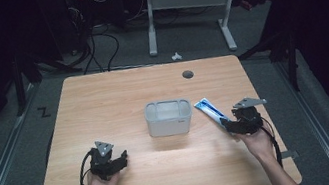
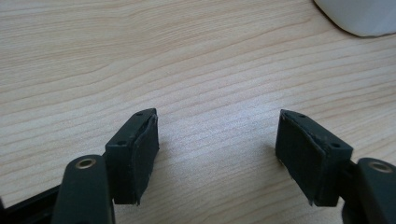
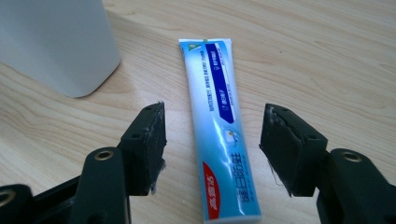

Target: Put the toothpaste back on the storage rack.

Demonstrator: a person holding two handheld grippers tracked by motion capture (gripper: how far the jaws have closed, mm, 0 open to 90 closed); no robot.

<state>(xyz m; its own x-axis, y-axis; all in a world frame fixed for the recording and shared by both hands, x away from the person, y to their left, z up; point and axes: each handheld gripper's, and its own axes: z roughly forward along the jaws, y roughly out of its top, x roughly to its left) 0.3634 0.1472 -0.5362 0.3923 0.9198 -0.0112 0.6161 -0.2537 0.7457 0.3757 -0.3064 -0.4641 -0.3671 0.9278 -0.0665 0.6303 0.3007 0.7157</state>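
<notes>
A blue and white toothpaste tube [image 1: 209, 110] lies flat on the wooden table [image 1: 117, 95], just right of a white open-topped box [image 1: 168, 117]. My right gripper [image 1: 229, 124] hovers at the tube's near end, open. In the right gripper view the tube [image 3: 219, 130] runs up between my two spread jaws, and neither pad touches it; my right gripper [image 3: 212, 140] straddles it. The box's wall [image 3: 56, 42] stands at the upper left there. My left gripper [image 1: 122, 159] rests open at the table's front left, with bare wood between its jaws [image 2: 217, 154].
A corner of the white box [image 2: 359, 16] shows at the top right of the left gripper view. A dark round grommet [image 1: 188, 74] sits near the table's far edge. Beyond the table stand a white desk frame [image 1: 189, 7] and loose cables on the floor.
</notes>
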